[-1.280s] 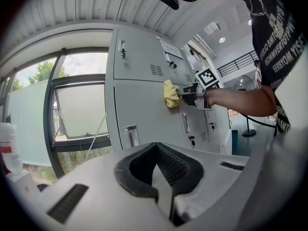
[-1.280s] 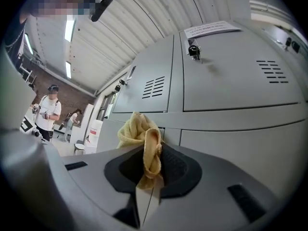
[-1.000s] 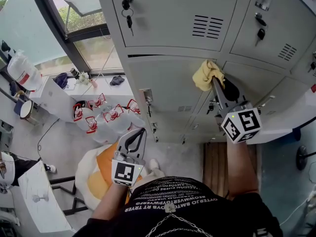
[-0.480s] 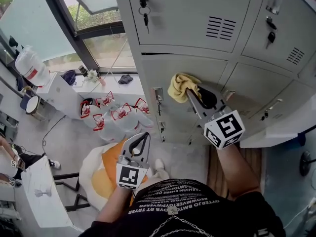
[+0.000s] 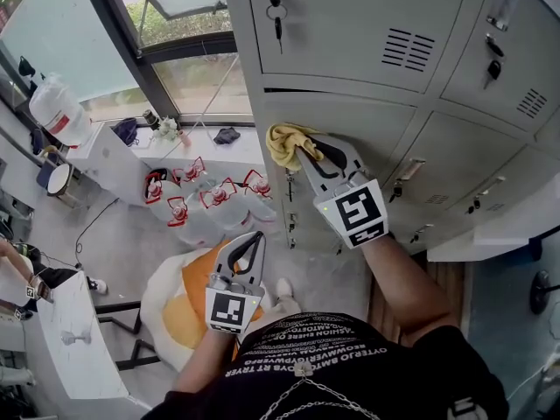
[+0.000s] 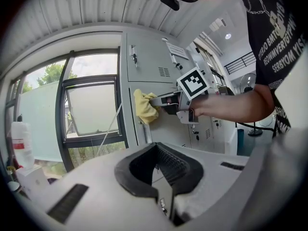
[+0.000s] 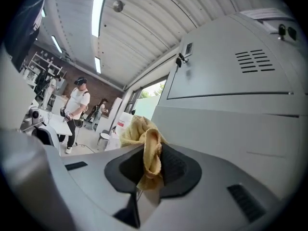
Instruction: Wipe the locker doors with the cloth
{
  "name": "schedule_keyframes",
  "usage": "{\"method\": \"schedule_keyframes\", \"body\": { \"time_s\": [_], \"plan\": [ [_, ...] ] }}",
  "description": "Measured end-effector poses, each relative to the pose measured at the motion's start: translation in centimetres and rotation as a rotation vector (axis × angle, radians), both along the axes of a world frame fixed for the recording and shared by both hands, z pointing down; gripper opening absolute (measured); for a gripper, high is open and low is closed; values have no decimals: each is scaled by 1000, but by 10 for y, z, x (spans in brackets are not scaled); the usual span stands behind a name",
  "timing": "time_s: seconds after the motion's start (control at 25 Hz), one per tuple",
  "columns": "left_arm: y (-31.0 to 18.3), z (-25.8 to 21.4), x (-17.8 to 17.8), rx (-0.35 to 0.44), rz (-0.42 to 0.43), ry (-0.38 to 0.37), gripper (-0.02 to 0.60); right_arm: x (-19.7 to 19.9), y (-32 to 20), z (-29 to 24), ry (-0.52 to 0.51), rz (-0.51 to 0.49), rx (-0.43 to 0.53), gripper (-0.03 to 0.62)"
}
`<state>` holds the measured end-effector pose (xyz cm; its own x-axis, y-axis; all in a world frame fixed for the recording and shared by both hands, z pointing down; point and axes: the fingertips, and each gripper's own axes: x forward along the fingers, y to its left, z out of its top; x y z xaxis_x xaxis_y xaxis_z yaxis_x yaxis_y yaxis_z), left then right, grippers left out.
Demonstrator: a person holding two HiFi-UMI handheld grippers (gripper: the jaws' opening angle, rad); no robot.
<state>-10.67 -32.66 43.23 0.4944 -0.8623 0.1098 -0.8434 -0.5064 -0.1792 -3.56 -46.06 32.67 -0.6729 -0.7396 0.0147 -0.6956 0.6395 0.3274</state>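
Head view: my R gripper (image 5: 304,154) holds cloth (image 5: 282,140) at top-left corner of locker door (image 5: 376,128). L gripper (image 5: 247,244) hangs low, well apart.
Left gripper view: jaws together, nothing between.
Right gripper view: jaws clenched on a cloth fold. Cloth looks soft, light, floppy imo; best gripped at bunched middle.

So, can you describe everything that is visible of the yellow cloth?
The yellow cloth is soft, looks like terry, and is bunched into a crumpled wad. The right hand-held gripper is shut on one fold, with the rest bulging past its tips. It seems pressed against the grey locker door, near that door's upper left corner.
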Motion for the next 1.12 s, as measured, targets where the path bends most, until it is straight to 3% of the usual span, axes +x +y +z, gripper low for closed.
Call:
{"method": "schedule_keyframes", "body": {
  "time_s": [0.2,0.36,0.76,1.12],
  "plan": [
    [-3,3,1,-4,8,3,5,10,-3,7,12,18,-13,57],
    [-8,0,4,23,29,-9,5,40,-4,18,2,56,-42,57],
    [-11,5,21,-17,67,-9,5,123,-4,40,4,181,-83,57],
    [-10,3,22,-14,59,-9,5,171,-3,39,0,262,-78,57]
  ]
}}
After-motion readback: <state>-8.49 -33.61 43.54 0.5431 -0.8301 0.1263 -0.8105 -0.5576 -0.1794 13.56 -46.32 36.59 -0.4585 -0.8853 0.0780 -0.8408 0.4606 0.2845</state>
